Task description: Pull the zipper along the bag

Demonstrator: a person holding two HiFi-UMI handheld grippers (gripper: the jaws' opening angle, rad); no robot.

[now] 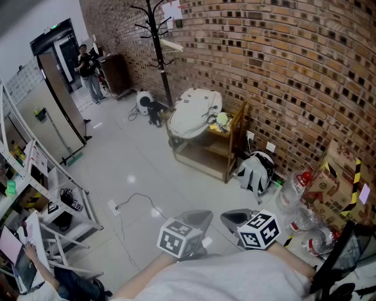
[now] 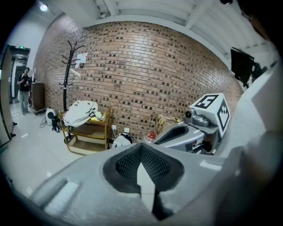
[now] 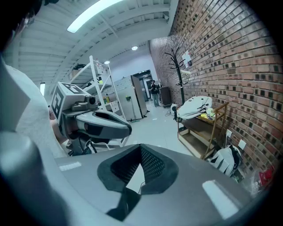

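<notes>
Grippers both clenched with nothing in them: the left gripper and the right gripper, smooth grey moulded shells with black mesh-textured pads, are held side by side close to the person's body, pads meeting at the tips in each gripper view. A cube with square black-and-white markers sits on each.

The bag, white soft fabric and slumped in shape, lies on top of a slatted wooden shelf unit against the rough, two-toned brick wall, well apart from both grippers. Its zipper is too far off to make out. A second white-and-black pack leans on the glossy pale floor just beside the unit. A black branching coat stand stands further along the wall.

Only the head view shows the clear plastic bottles, the cardboard box and the thin floor cable. Only the right gripper view shows the ceiling strip light. The left gripper view shows the right gripper's marker cube side-on
</notes>
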